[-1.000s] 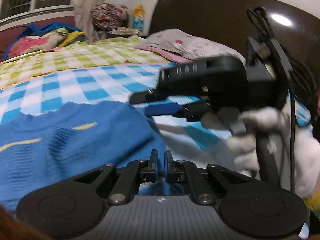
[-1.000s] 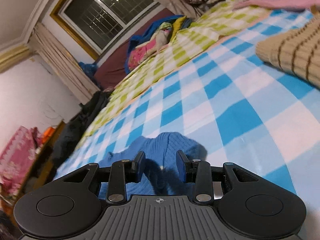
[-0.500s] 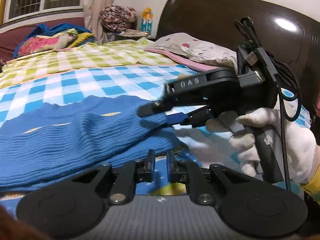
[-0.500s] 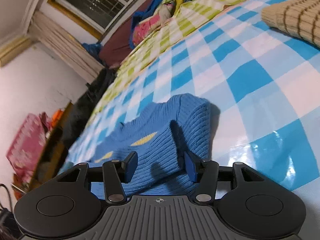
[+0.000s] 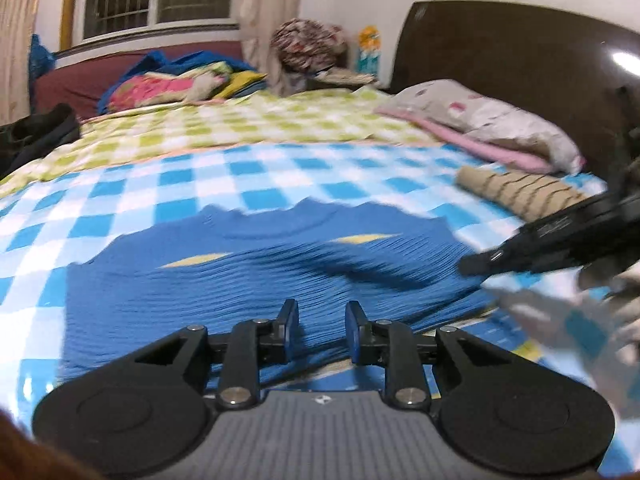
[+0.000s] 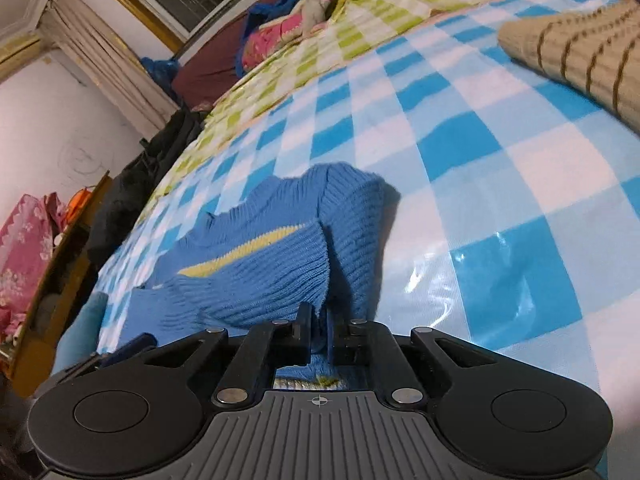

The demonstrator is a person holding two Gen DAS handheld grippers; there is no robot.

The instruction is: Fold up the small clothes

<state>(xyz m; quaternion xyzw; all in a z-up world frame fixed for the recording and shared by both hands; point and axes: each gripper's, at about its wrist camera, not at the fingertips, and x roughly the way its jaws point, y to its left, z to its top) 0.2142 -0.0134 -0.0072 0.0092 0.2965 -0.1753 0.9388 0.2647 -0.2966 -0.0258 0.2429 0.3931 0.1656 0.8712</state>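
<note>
A blue knit sweater [image 5: 240, 280] with yellow stripes lies spread on the blue-checked sheet [image 5: 200, 184]. My left gripper [image 5: 322, 312] hovers over its near hem, its jaws opening, with a gap between the pads and nothing pinched. In the left wrist view my right gripper [image 5: 540, 248] reaches in from the right to the sweater's right edge. Seen from the right wrist, the right gripper [image 6: 319, 320] has its jaws closing tight on a fold of the blue sweater [image 6: 260, 272], whose edge is bunched between the pads.
A folded beige striped garment [image 5: 520, 196] lies at the far right, also visible as a beige striped garment [image 6: 580, 52] in the right wrist view. Behind it are pillows [image 5: 480, 120] and a dark headboard [image 5: 500, 52]. A green-checked blanket [image 5: 240, 124] covers the far half.
The left gripper's jaws have parted and it has swung left over the sweater. The right gripper's jaws, wide before, have closed on the sweater's edge.
</note>
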